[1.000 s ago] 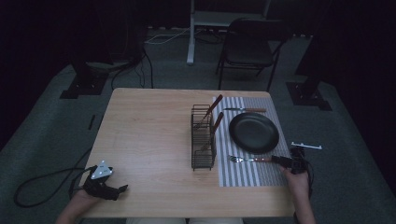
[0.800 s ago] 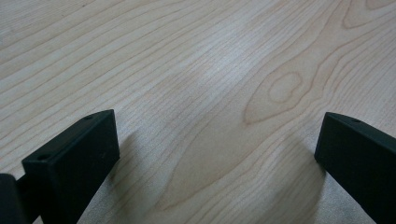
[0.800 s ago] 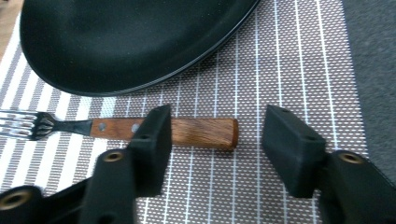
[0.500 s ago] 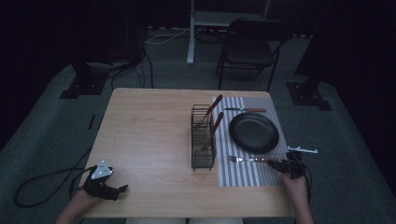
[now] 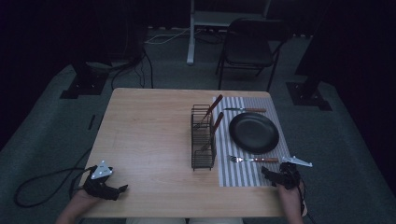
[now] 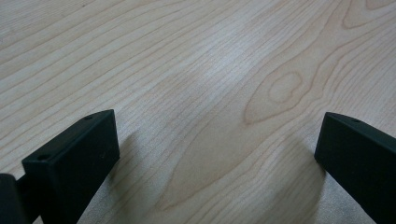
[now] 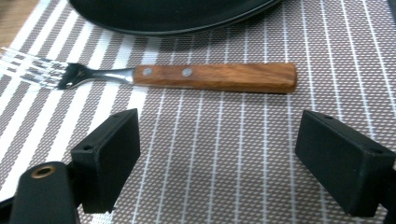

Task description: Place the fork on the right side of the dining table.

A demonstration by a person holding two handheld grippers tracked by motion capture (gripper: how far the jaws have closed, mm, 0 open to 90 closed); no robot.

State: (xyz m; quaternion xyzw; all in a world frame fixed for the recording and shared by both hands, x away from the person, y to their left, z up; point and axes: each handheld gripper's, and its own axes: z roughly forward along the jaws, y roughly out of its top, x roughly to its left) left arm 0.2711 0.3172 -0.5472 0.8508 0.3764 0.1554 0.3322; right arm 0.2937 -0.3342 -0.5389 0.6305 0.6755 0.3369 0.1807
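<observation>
A: Left gripper (image 6: 217, 154): how do the jaws stand?
B: Wide apart, one at each lower corner, nothing between them.
A: What is below?
B: Bare table (image 6: 196, 70), pale wood with an oval knot. Jaws close above it, casting soft shadows.

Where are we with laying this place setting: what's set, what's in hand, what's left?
Set so far: the black round plate on the striped placemat, a wooden-handled knife beyond it, and a wooden-handled fork on its near side. In hand: nothing; the right hand-held gripper is open just short of the fork, which lies free, and the left hand-held gripper is open over bare table. Likely left: two utensils standing in the black wire caddy.
</observation>
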